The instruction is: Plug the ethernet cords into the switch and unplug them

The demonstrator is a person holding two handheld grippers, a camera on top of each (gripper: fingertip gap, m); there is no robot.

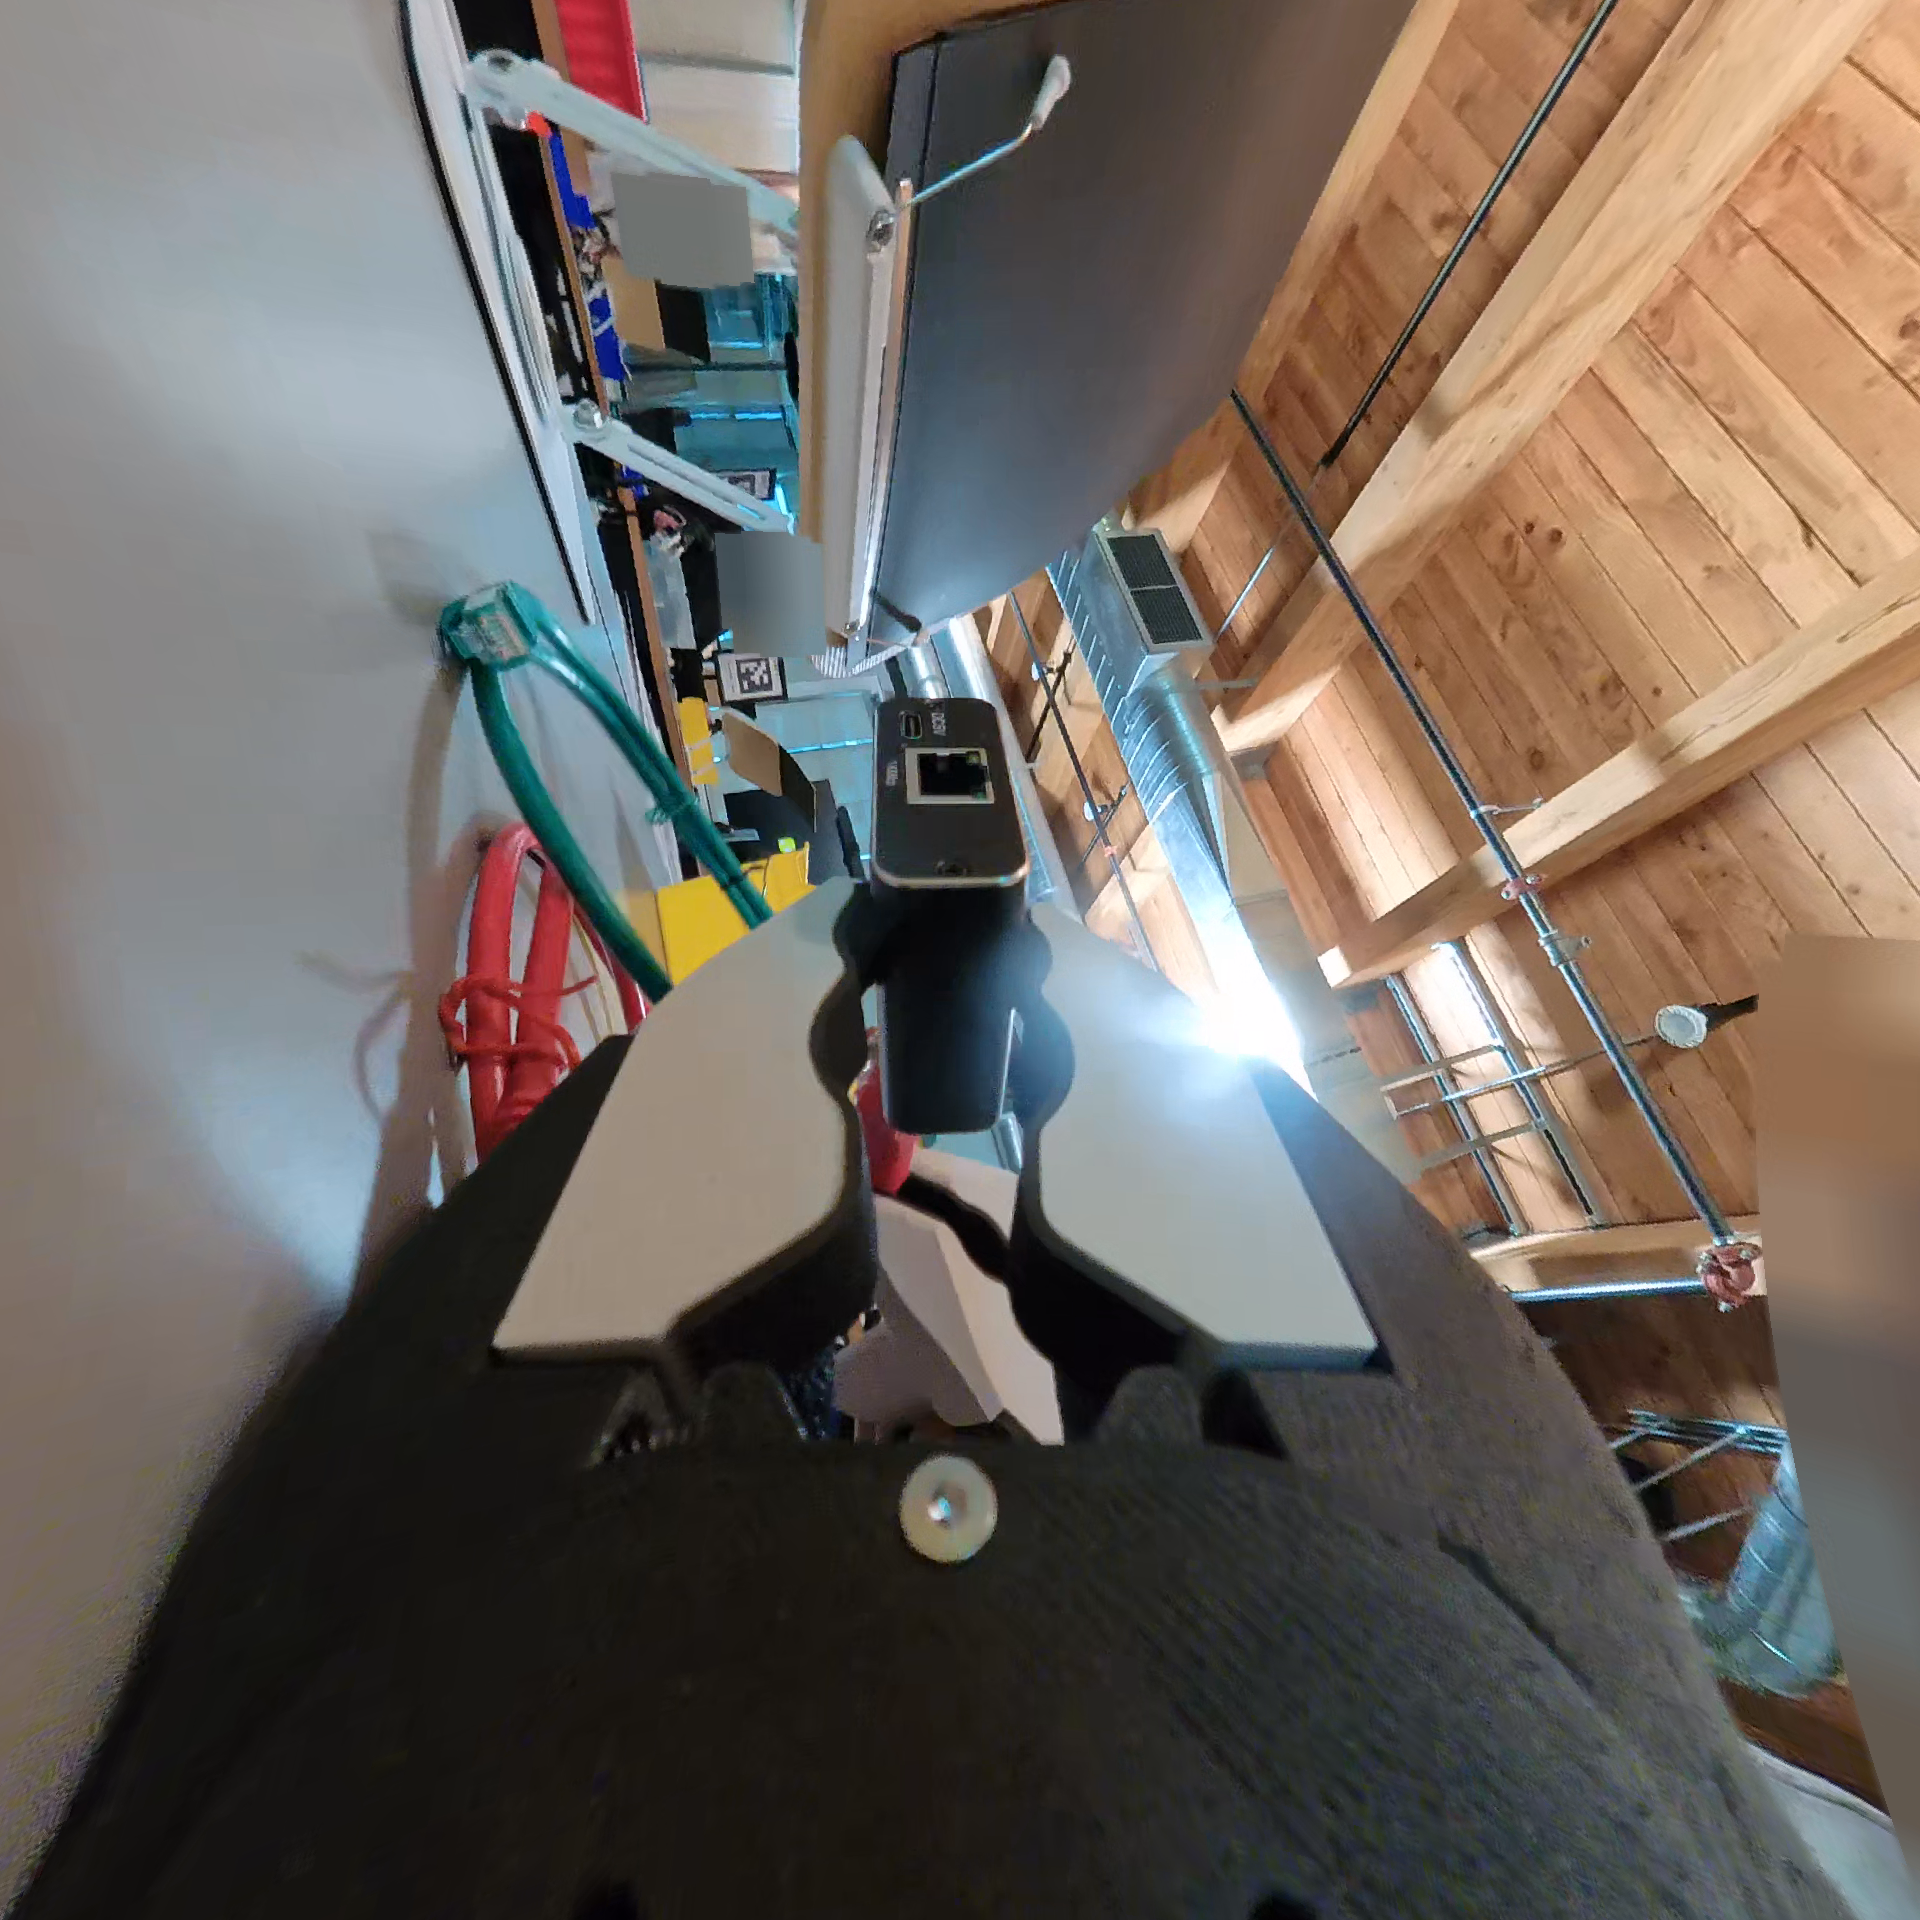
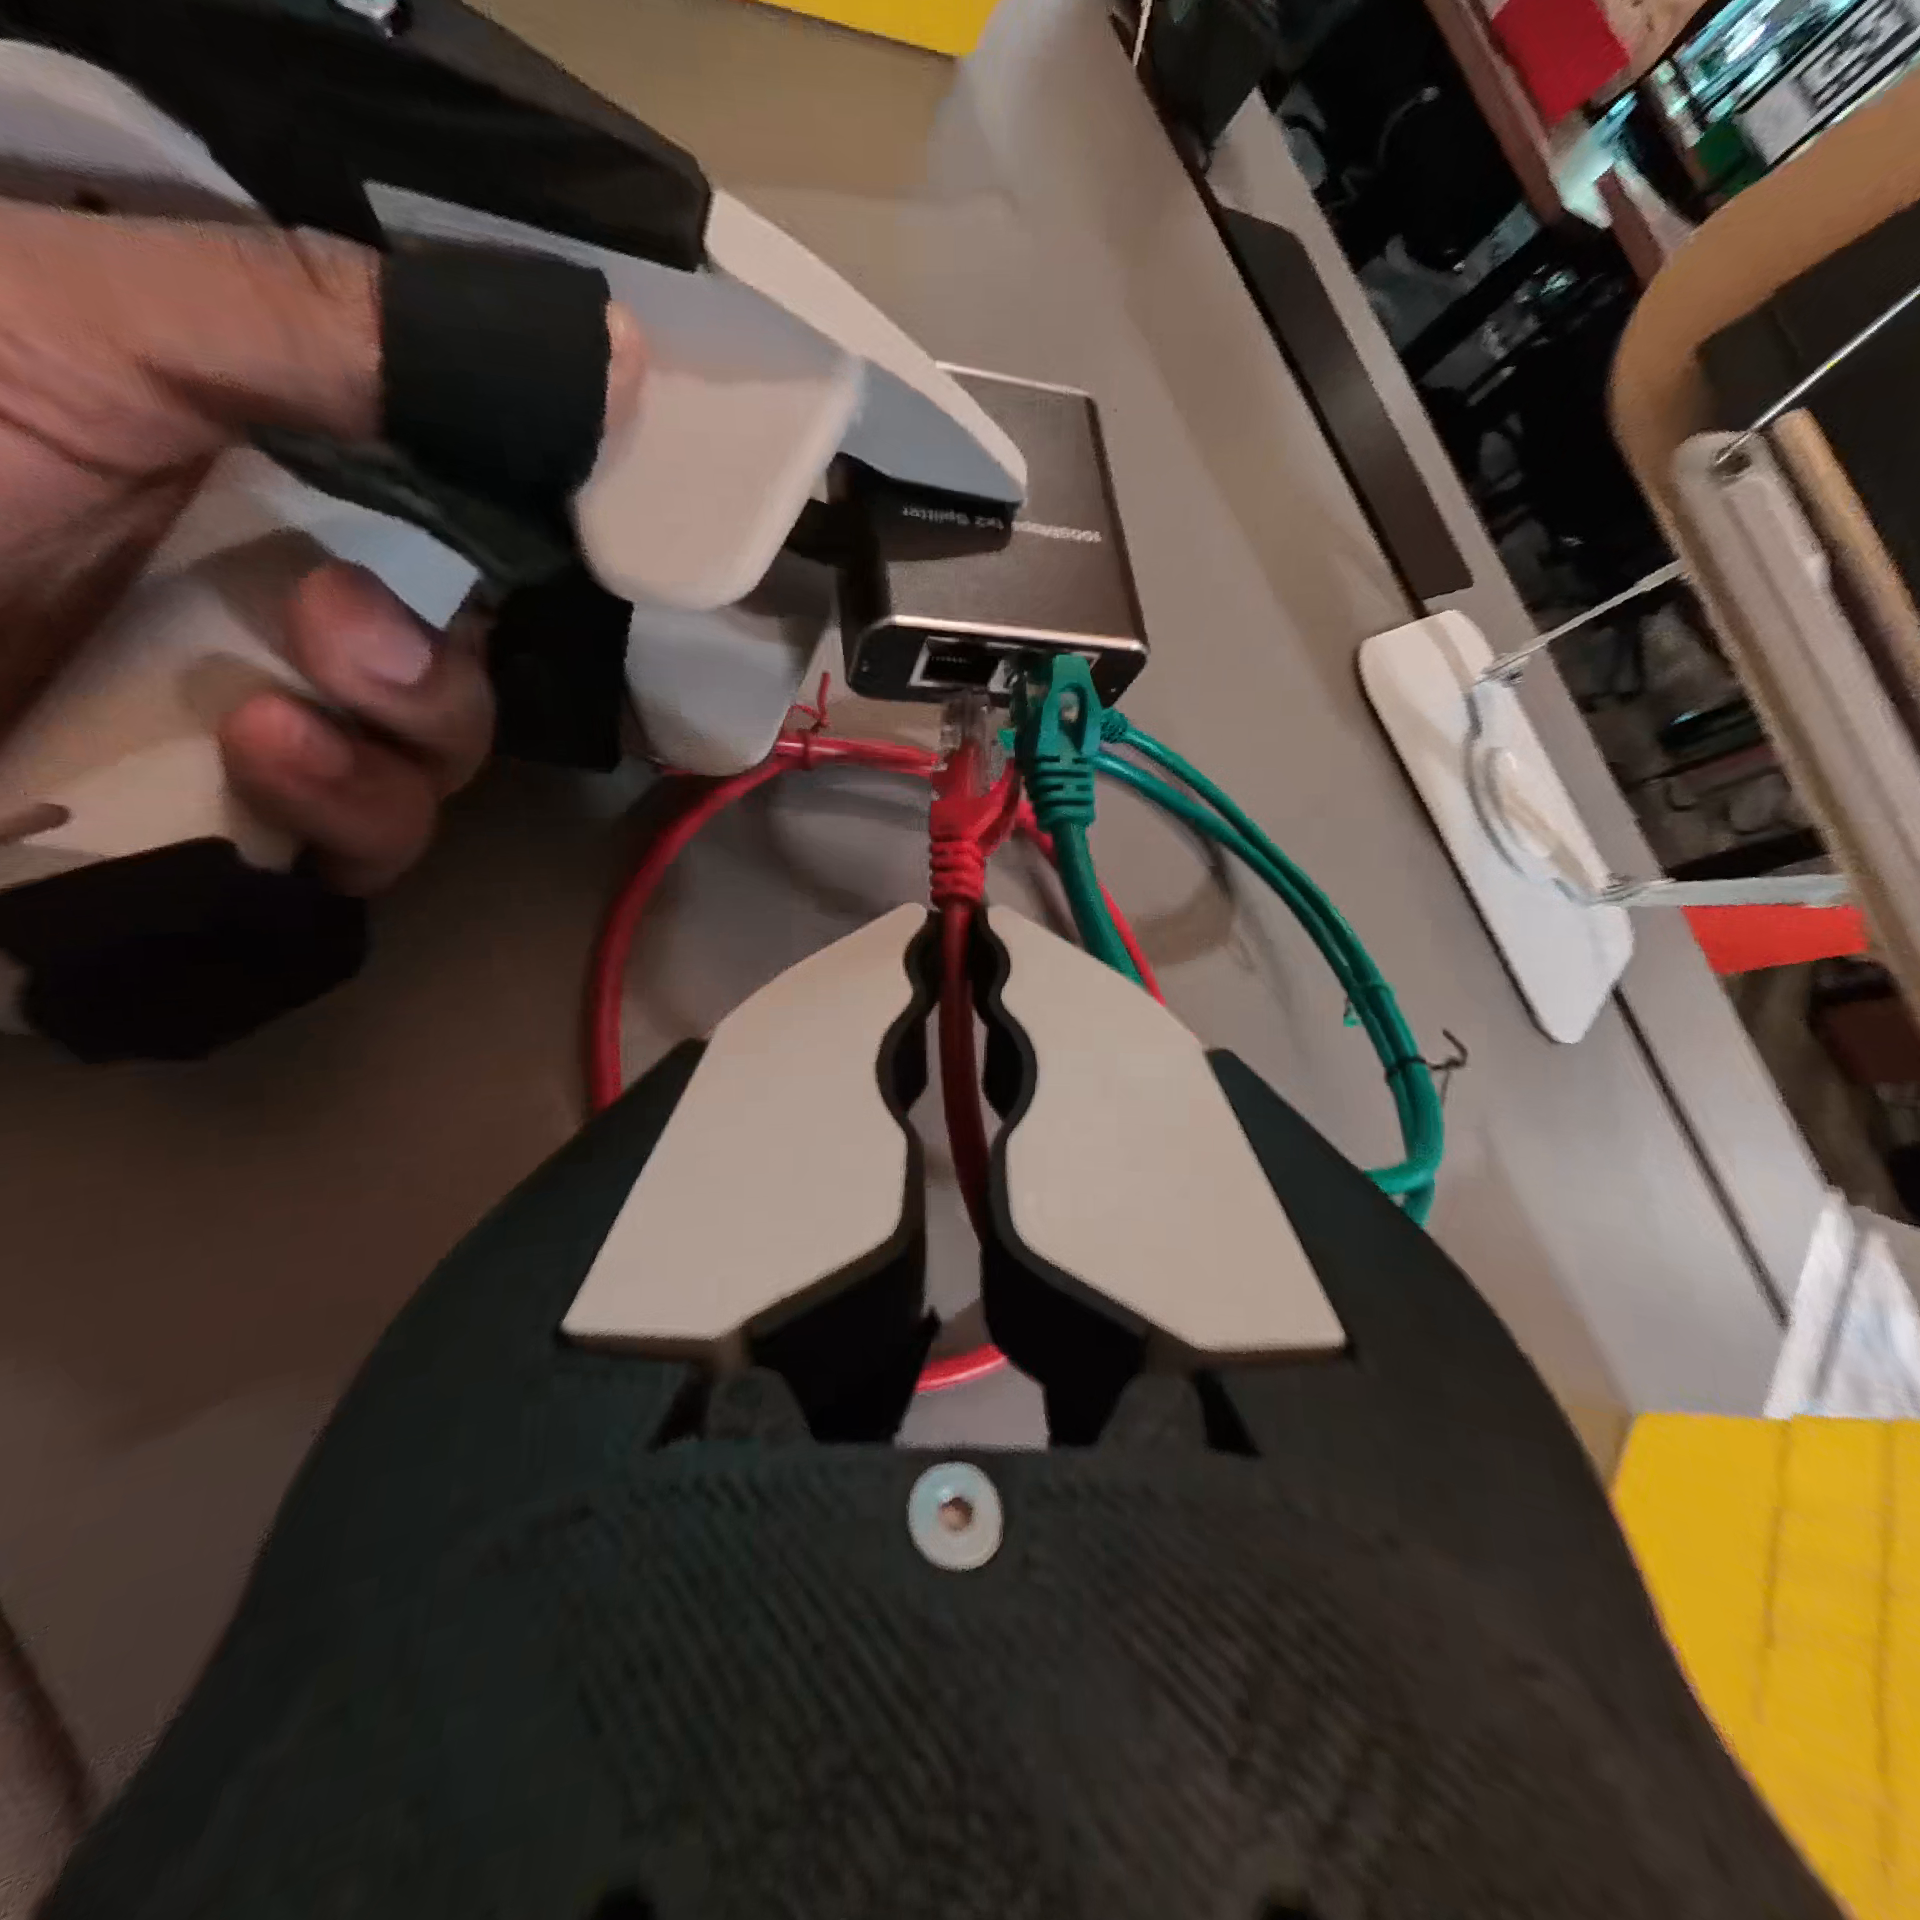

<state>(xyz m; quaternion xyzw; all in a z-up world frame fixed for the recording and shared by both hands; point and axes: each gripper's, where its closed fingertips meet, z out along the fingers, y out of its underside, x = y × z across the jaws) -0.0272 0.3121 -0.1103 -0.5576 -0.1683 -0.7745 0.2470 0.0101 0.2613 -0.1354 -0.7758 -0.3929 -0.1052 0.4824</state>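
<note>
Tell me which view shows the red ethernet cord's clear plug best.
The right wrist view: the red ethernet cord's clear plug sits just outside the small black metal switch, cord pinched by the right gripper. The left wrist view shows only red coils, no plug.

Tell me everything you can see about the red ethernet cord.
The red ethernet cord is a thin, glossy round cable ending in a clear plug with a ribbed red strain-relief boot. The right tool is shut on it just behind the boot, aiming the plug at the empty left port of the black switch; the tip sits at the port mouth, apparently not yet seated. Behind the grip, the rest forms a loop bound with red twist ties, lying on the grey table. The green ethernet cord lies close beside its boot.
</note>
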